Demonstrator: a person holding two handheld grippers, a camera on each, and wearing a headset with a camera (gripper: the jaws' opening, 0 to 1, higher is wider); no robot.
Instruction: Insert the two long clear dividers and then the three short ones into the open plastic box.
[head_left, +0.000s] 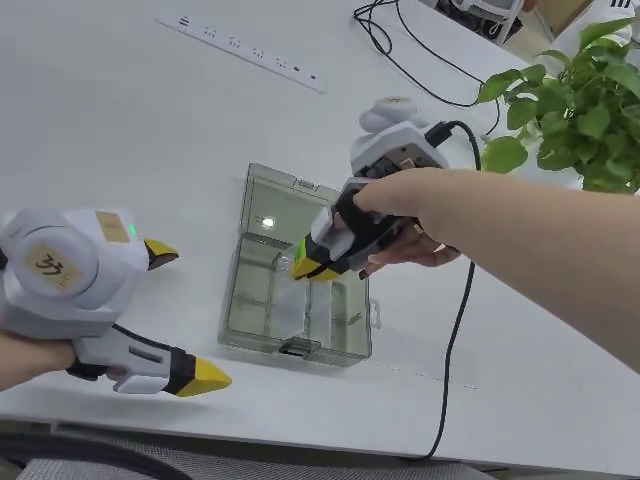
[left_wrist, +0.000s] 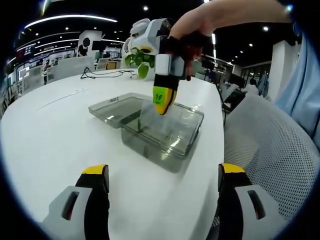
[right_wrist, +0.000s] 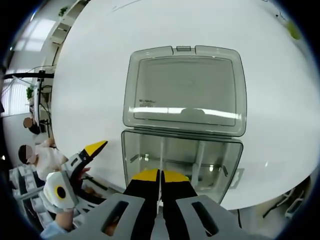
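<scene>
While right tongs (head_left: 308, 268) clamp a clear divider (right_wrist: 161, 160) reaching into the box (head_left: 232, 305) | left tongs (head_left: 188, 315) wide apart, empty | divider likely light, stiff, slick; grip top edge.

one left gripper (head_left: 190, 315), one right gripper (head_left: 308, 268), one plastic box (head_left: 270, 198), one power strip (head_left: 245, 52), one plant (head_left: 585, 95).

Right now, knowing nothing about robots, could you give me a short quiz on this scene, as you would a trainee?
1. True or false: the lid of the plastic box is closed.
2. Which gripper is over the box: A, the left gripper, or B, the right gripper?
3. Fill in: the left gripper's jaws are ____.
Key: 1 false, it lies open flat. 2 B, shut on a clear divider. 3 open, holding nothing.
</scene>
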